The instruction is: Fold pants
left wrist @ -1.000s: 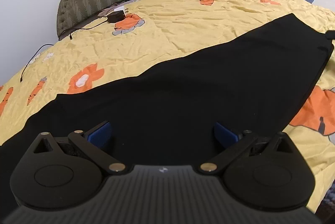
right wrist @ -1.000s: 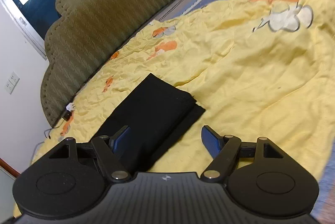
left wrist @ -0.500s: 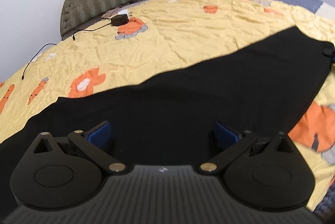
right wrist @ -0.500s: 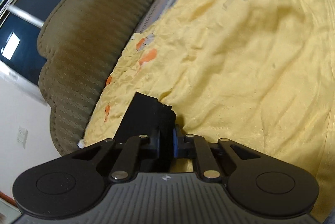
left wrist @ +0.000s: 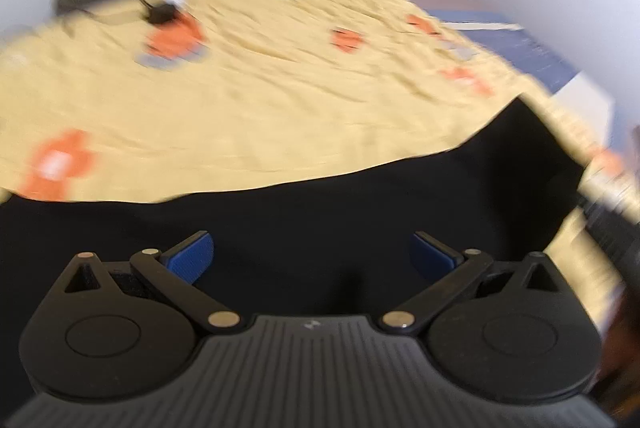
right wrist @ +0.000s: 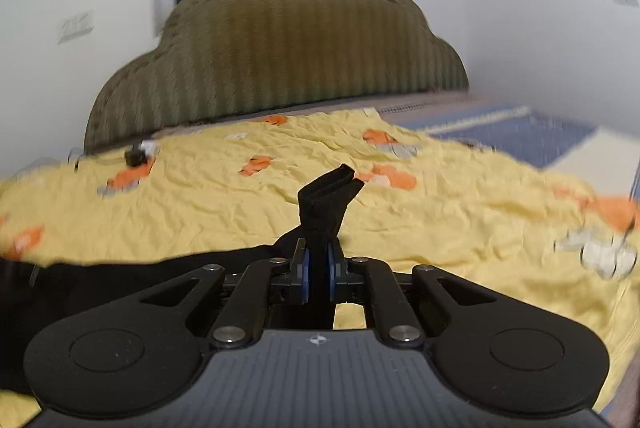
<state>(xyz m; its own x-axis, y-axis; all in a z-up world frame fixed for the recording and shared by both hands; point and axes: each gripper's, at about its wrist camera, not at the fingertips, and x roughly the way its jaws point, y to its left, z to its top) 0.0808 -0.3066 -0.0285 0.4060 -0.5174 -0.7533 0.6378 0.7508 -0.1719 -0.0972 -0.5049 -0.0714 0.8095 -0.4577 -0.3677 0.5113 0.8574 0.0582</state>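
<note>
Black pants (left wrist: 320,211) lie stretched across a yellow bedspread (left wrist: 280,99), running from the left to the right in the left wrist view. My left gripper (left wrist: 311,256) is open and hovers over the middle of the pants, holding nothing. My right gripper (right wrist: 317,270) is shut on the end of the pants (right wrist: 328,199), which sticks up bunched between the blue pads (right wrist: 305,270). The rest of the pants trails off to the left (right wrist: 120,276). The left wrist view is blurred by motion.
A padded olive headboard (right wrist: 280,47) stands at the far side of the bed. A small black charger with a cable (left wrist: 160,9) lies on the bedspread near the headboard. A blue sheet (right wrist: 520,135) shows at the right. White walls surround the bed.
My right gripper closed on the end of the pants and lifted it, turning toward the headboard. My left gripper stayed open and swung over the pants.
</note>
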